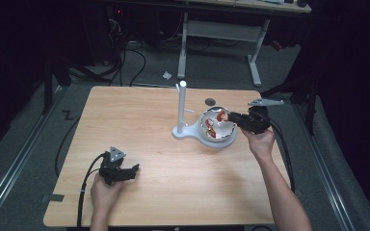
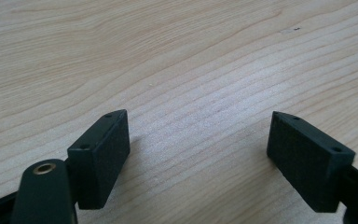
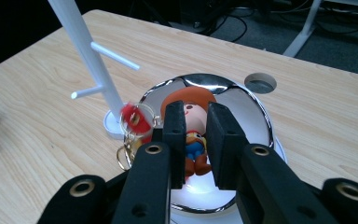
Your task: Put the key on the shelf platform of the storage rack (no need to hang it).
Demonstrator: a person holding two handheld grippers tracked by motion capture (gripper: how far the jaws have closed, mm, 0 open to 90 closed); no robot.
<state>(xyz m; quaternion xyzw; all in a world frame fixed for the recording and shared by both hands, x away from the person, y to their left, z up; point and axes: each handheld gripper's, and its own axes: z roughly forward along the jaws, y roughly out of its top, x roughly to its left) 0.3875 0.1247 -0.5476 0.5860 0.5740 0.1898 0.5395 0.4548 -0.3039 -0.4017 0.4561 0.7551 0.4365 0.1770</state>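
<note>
Risk: right tongs (image 3: 196,140) clamped on figure keychain (image 3: 189,135) just above bowl (image 3: 254,105), beside peg stand (image 3: 81,44); narrow grip could slip, dropping it into bowl; left tongs (image 2: 198,154) apart, far from bowl on worktop (image 2: 168,56).

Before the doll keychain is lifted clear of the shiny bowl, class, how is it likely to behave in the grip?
The doll keychain looks small and moulded, so probably light and fairly stiff between the right hand-held gripper jaws. Its metal rings hang loose beside it, so they will likely dangle and swing. The shiny bowl looks smooth and could slide if nudged.
</note>
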